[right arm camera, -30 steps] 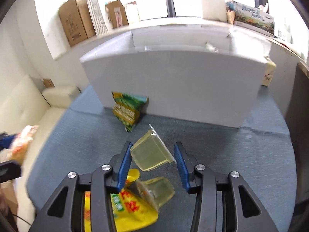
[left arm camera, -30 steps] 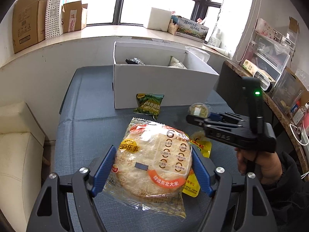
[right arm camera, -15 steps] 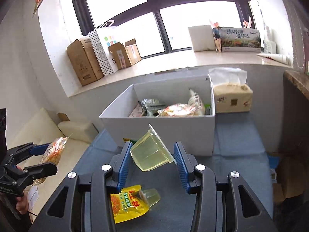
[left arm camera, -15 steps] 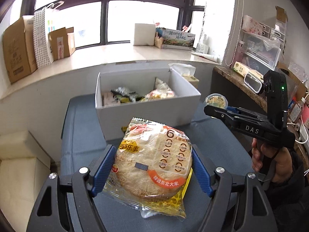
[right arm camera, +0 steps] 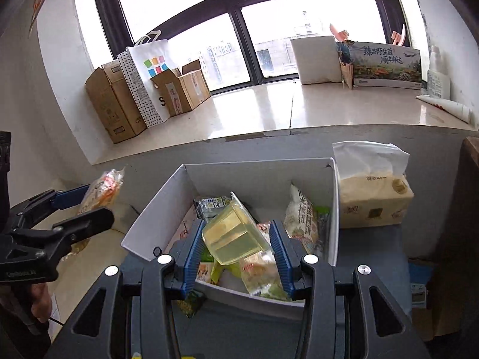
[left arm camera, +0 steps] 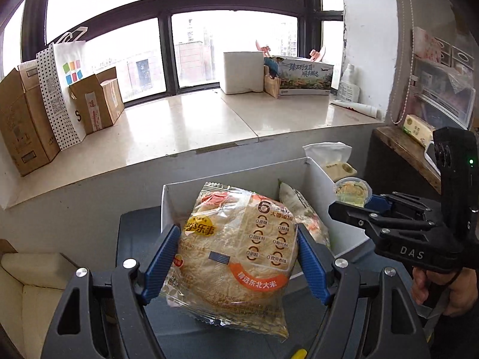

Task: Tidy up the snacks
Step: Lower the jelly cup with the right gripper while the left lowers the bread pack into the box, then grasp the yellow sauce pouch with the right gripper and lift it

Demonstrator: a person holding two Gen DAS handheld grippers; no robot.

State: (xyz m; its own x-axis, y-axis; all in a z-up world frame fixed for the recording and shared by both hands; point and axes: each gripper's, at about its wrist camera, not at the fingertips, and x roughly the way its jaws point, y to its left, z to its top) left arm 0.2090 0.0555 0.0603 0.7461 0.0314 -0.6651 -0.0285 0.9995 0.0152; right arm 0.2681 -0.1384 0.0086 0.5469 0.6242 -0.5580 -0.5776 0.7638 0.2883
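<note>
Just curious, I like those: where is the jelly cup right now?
The jelly cup is clamped, tilted, in the right gripper, held above the near edge of the white box, with the tissue pack on its right.

Left gripper [left arm camera: 238, 257] clamped on rice-cracker packet [left arm camera: 236, 251]; right gripper [right arm camera: 236, 246] clamped on jelly cup [right arm camera: 235, 234], both raised beside white box [right arm camera: 155, 218], pointing downward.

Left gripper [left arm camera: 236, 261]: black frame w/ cut-outs, ribbed blue pads, silver screws at pivots. Right gripper [left arm camera: 357, 200], at 3 o'clock in left view: black pistol-type body, white "DAS" lettering, green LED on upright housing, blue pads. Hand [left arm camera: 441, 290] on grip; dark sleeve at wrist.
</note>
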